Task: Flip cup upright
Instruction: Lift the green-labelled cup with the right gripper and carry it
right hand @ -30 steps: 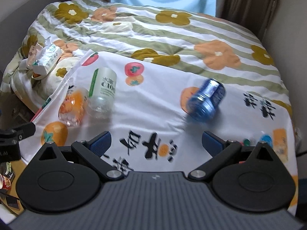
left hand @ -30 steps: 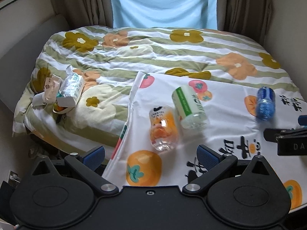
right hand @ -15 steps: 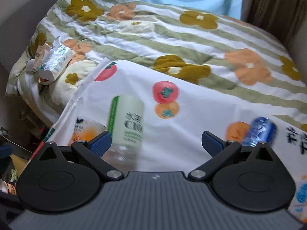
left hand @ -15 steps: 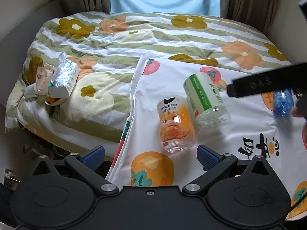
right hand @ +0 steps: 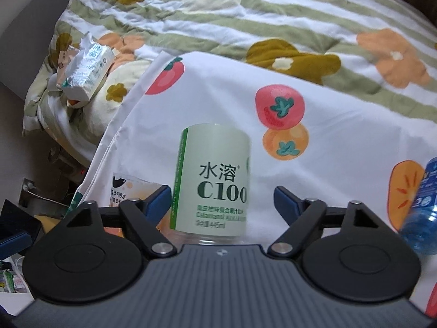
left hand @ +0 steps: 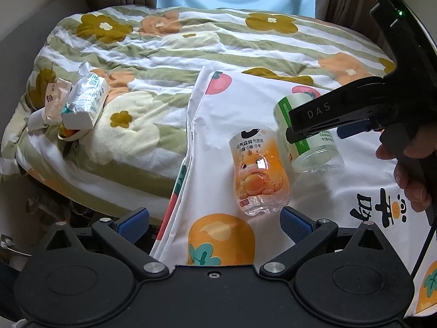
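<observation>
Now the right gripper (right hand: 221, 199), jaws spread, straddles the green-labelled cup (right hand: 211, 180), lying lengthwise between them; left gripper (left hand: 214, 222) also released, farther.

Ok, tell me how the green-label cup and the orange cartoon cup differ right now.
The green-label cup sits between the open fingers of the right gripper; the orange cartoon cup lies outside them, ahead of the left gripper. The green-label cup carries a pale green wrap with dark lettering, while the orange cartoon cup shows an orange cartoon animal. Both are clear plastic and lie on their sides on the fruit-print cloth.
</observation>
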`<state>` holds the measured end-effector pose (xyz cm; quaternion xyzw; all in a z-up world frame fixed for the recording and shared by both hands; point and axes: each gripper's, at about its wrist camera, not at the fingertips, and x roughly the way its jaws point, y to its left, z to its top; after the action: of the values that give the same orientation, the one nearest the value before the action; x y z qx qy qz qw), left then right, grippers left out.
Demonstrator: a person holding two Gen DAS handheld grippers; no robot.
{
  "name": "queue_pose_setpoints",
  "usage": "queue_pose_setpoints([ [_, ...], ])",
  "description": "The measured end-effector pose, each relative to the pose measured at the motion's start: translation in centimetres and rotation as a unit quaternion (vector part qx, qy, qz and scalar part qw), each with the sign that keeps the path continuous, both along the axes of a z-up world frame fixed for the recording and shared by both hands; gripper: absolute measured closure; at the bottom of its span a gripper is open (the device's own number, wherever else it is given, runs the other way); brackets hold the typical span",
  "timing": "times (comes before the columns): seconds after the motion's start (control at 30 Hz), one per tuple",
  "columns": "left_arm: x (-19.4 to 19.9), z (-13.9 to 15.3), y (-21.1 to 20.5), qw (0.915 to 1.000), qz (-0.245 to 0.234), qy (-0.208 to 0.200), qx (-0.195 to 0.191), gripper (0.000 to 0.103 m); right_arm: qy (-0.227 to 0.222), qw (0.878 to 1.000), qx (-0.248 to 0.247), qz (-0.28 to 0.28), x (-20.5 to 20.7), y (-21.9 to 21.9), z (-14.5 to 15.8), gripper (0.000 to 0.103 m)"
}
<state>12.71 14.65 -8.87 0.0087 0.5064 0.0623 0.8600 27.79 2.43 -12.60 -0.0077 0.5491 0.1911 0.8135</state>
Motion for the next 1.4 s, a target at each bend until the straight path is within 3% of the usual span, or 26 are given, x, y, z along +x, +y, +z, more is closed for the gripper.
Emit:
queue_pose_setpoints([
  [0.1, 0.0, 0.0, 0.2, 1.0, 0.002, 0.001, -0.002, 0.0, 0.022, 1.0, 0.001, -0.001, 0.3, 0.2, -0.8, 0.024],
  [0.67, -0.6, 0.3, 0.3, 1.0, 0.005, -0.001, -0.006, 0.0, 0.004, 1.0, 0.003, -0.007, -1.4, -1.4, 0.5, 0.026],
  [1.0, -2.2, 1.2, -1.4, 1.0, -0.003, -0.005, -0.006, 0.0, 0.026, 0.998, 0.024, -0.044, -5.7, -6.6, 2.3, 0.026],
  [1.4, -4.3, 1.3, -4.6, 0.9995, -0.028, 0.002, -0.013, 0.0, 0.04, 0.992, 0.015, -0.115, -12.7, -13.8, 2.8, 0.026],
])
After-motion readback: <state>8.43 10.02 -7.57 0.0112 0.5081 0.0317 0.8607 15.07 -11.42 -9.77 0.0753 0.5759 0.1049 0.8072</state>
